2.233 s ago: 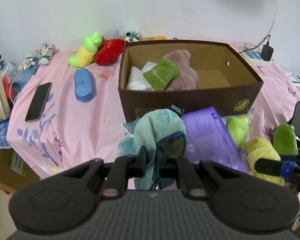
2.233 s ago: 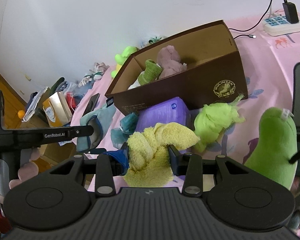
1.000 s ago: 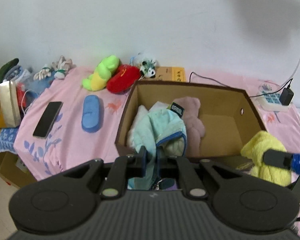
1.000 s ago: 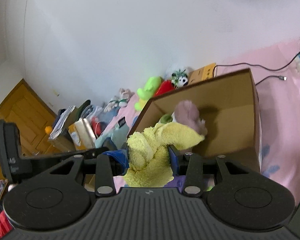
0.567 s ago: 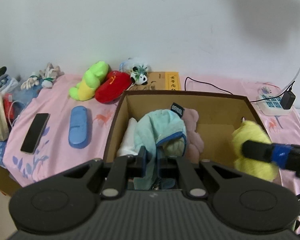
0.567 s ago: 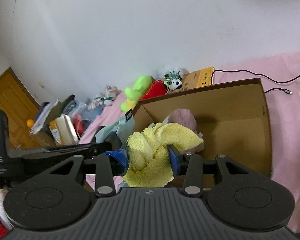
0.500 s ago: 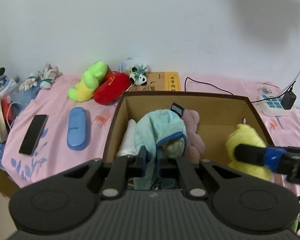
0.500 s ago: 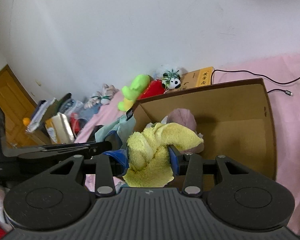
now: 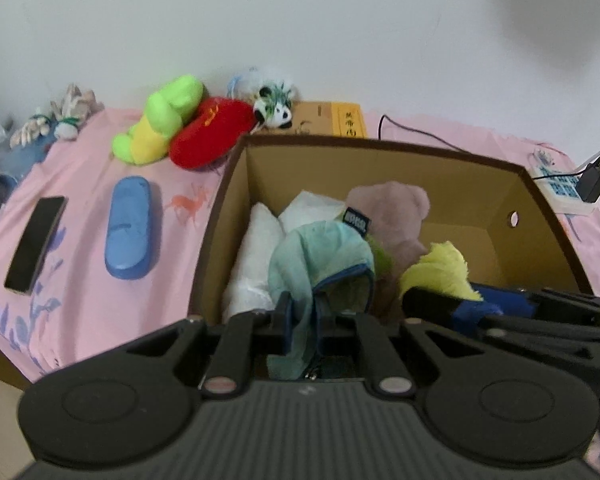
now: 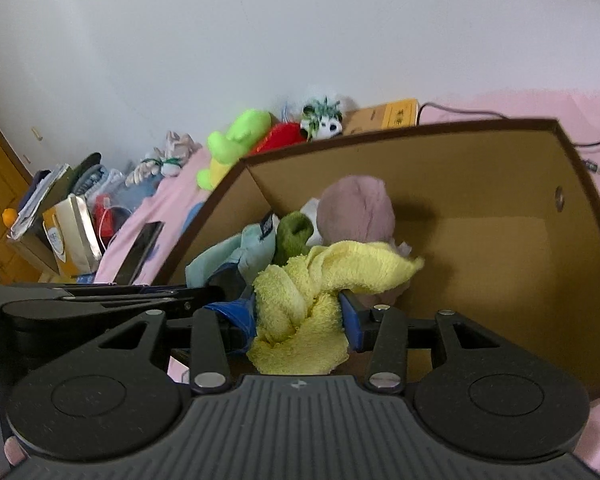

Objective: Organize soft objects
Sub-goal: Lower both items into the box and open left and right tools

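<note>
**Both cloths over the box; right drop under way**

Step in hand: depositing. Two soft items hang above the open cardboard box (image 9: pixel 496 176), one per gripper.

Left gripper (image 9: pixel 301 312): jaws pinched tight on the teal cloth (image 9: pixel 320 256), which drapes over the left half of the box, above the white cloth (image 9: pixel 256 256) and just in front of the pink plush (image 9: pixel 392 212) already inside.

Right gripper (image 10: pixel 300 312): jaws opening. The yellow towel (image 10: pixel 320 276) sits between the blue pads (image 10: pixel 350 316); it bulges against both, so I read it as not yet released, though the grip looks loose. It hangs over the box interior, right of the pink plush and a green cloth (image 10: pixel 294 232).

Elsewhere on the pink sheet (image 9: pixel 88 248): green plush (image 9: pixel 160 120), red plush (image 9: pixel 212 132), panda toy (image 9: pixel 274 108), blue case (image 9: pixel 130 228), phone (image 9: pixel 36 244). All lie outside the box, well left or behind it.

Next move, my judgement: let the right jaws part fully so the towel falls onto the bare floor at the right. Then open the left over its own spot. Fabric may snag on a pad, so lift each gripper clear and check the cloth stays down. The green, red and panda plush are likely next.
</note>
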